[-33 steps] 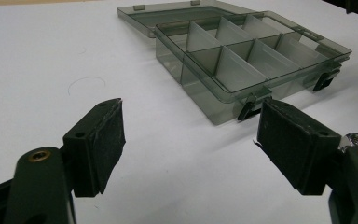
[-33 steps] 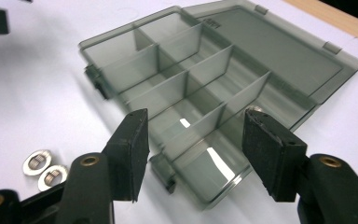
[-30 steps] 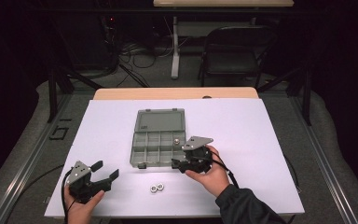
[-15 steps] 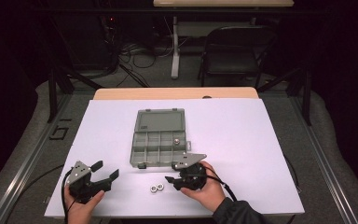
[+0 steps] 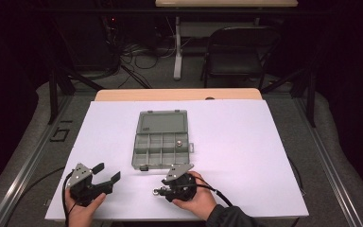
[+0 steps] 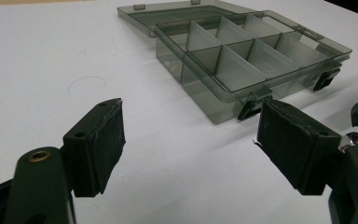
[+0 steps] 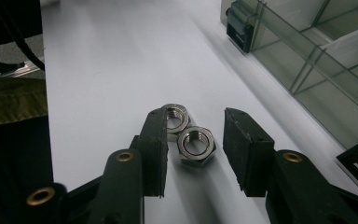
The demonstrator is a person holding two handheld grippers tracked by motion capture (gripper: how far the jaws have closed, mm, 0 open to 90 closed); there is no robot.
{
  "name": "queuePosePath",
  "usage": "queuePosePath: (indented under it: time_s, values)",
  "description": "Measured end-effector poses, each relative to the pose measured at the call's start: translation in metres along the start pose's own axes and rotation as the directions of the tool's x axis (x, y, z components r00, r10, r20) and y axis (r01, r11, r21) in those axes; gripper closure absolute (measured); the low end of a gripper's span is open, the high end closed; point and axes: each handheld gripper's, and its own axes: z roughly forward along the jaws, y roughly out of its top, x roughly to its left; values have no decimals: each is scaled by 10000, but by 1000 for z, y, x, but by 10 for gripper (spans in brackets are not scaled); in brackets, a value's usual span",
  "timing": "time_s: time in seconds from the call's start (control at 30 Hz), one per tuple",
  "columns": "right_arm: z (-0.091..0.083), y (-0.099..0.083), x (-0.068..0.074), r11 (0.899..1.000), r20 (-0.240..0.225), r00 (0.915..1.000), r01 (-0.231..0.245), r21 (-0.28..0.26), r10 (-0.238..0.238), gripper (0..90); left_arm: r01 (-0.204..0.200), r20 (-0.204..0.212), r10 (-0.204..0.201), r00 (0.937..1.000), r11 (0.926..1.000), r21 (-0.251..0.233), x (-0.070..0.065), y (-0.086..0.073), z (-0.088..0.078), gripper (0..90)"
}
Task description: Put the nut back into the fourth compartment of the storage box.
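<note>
Straddling the near nut (image 7: 196, 145), the right tongs (image 7: 193, 154) are held part open, gripping nothing; the touching far nut (image 7: 176, 116) may be dragged along. The left tongs (image 6: 191, 140) are held wide open, empty.

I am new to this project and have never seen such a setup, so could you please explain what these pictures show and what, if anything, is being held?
There is no robot here: a person holds a two-jaw tool in each hand. The high view looks down on a table under a white sheet. The left gripper rests near the front edge with its jaws open and nothing between them. The right gripper is beside it.

The other two pictures come from cameras riding on the grippers, looking along their black jaws. The left gripper view shows the grey compartment box, its lid folded open behind it. The right gripper view shows two metal nuts lying touching on the sheet. The nearer nut sits between the open jaws, which have not closed on it. Nothing is held yet.
</note>
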Motion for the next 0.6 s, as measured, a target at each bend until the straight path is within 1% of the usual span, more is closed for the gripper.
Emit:
queuePosePath:
  time_s: [0.1, 0.13, 0.3, 0.6]
  values:
    - [4, -1, -1, 10000, -48, 10000, 21, 72, -21, 613, 9, -1, -9, 10000, 10000, -12, 0, 0, 0, 233]
    - [4, -1, -1, 10000, -68, 10000, -51, 83, 52, 614, 4, 1, -4, 10000, 10000, -5, 0, 0, 0, 233]
    - [6, -1, -3, 9999, -267, 9996, -73, 101, 76, 637, -17, -2, 17, 10000, 10000, 10, 0, 0, 0, 233]
    - [8, -2, -6, 9996, -362, 9993, 72, 281, -62, 679, -8, -2, 8, 10000, 10000, 6, 0, 0, 0, 233]
